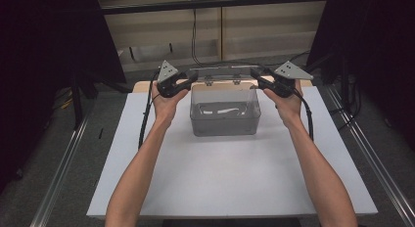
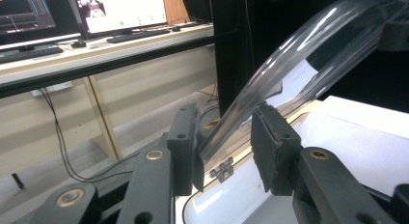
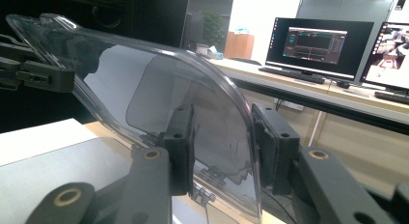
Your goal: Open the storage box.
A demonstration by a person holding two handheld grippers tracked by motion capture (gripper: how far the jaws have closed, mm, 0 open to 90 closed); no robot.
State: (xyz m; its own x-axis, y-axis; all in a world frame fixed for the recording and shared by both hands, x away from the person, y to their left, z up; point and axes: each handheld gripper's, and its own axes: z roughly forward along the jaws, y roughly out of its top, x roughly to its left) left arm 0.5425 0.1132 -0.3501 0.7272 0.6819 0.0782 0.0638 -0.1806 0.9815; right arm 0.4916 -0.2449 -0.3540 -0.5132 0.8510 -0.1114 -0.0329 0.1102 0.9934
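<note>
A clear plastic box [image 1: 225, 120] stands at the back middle of the white tabletop [image 1: 220, 188]. Its hinged clear lid [image 1: 222, 72] is swung up over the back edge. My left gripper [image 1: 193, 78] is shut on the lid's left corner, and the rim [image 2: 299, 55] runs up between my pads [image 2: 224, 137]. At the right corner my right gripper [image 1: 255, 76] is shut on the curved rim [image 3: 144, 74], which passes between its jaws [image 3: 222, 137]. The other gripper [image 3: 38, 72] shows at the lid's far end. Small hinges [image 2: 222, 170] sit below.
Behind the table run a wooden desk [image 3: 308, 93] with monitors [image 3: 318, 48] and a keyboard [image 2: 140, 35]. Dark stands flank the table at the left [image 1: 76, 100] and right [image 1: 345, 90]. Metal rails [image 1: 63, 168] line the floor on both sides.
</note>
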